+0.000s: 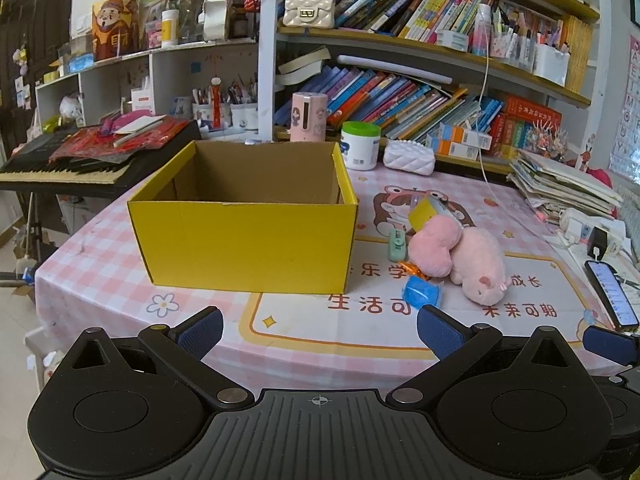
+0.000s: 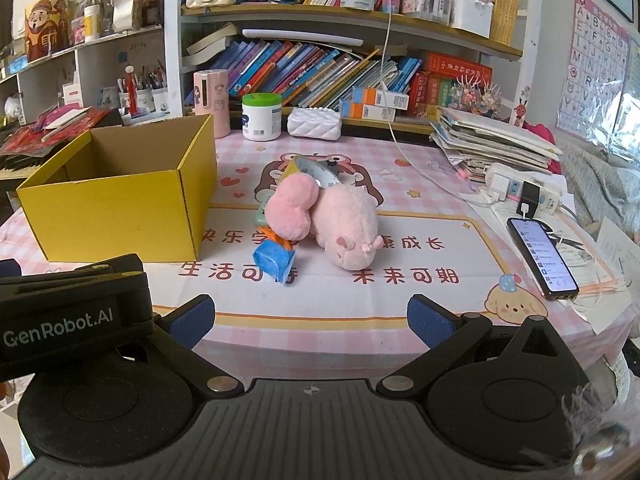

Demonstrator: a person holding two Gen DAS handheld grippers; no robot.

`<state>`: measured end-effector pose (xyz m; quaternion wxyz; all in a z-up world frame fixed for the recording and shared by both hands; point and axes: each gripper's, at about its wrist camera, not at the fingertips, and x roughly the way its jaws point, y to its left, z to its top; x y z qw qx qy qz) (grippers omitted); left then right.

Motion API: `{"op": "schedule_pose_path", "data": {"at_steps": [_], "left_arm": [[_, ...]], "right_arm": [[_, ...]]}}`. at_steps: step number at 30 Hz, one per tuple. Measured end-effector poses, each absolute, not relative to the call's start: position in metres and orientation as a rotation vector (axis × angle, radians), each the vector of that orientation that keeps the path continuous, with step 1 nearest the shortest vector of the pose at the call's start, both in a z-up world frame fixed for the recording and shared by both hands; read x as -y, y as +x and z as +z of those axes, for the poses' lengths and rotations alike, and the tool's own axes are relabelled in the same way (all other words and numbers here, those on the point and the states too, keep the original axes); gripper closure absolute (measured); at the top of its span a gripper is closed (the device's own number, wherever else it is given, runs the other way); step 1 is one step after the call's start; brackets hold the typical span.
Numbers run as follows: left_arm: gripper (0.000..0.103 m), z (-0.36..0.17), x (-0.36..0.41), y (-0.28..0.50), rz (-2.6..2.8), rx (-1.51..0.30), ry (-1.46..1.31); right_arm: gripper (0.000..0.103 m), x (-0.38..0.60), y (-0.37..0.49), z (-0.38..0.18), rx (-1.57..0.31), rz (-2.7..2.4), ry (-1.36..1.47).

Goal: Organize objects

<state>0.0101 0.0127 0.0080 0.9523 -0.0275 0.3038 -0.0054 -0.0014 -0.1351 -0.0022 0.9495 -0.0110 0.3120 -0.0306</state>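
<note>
An open, empty yellow cardboard box [image 1: 244,220] [image 2: 120,204] stands on the left of the pink checked tablecloth. To its right lies a pile: a pink plush pig [image 1: 476,264] [image 2: 344,224], a blue wrapped packet [image 1: 422,294] [image 2: 274,260], an orange wrapper [image 1: 416,269], a small green item [image 1: 397,243] and a yellow tape roll [image 1: 428,210] [image 2: 308,170]. My left gripper [image 1: 320,332] is open and empty, near the table's front edge before the box. My right gripper [image 2: 312,318] is open and empty, before the pile.
A phone [image 2: 542,258] on a cable, a power strip [image 2: 524,194] and a paper stack [image 2: 492,136] are at the right. A green-lidded jar [image 2: 262,117], pink cylinder [image 2: 211,96] and white case [image 2: 315,122] stand at the back. A keyboard [image 1: 72,160] is left.
</note>
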Motion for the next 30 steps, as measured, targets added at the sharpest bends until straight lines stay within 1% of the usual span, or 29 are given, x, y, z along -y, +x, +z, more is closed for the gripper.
{"op": "schedule_pose_path", "data": {"at_steps": [30], "left_arm": [[0.0, 0.0034, -0.0114, 0.0167, -0.004, -0.634, -0.057]], "right_arm": [[0.0, 0.1352, 0.0022, -0.0033, -0.637, -0.061, -0.03]]}}
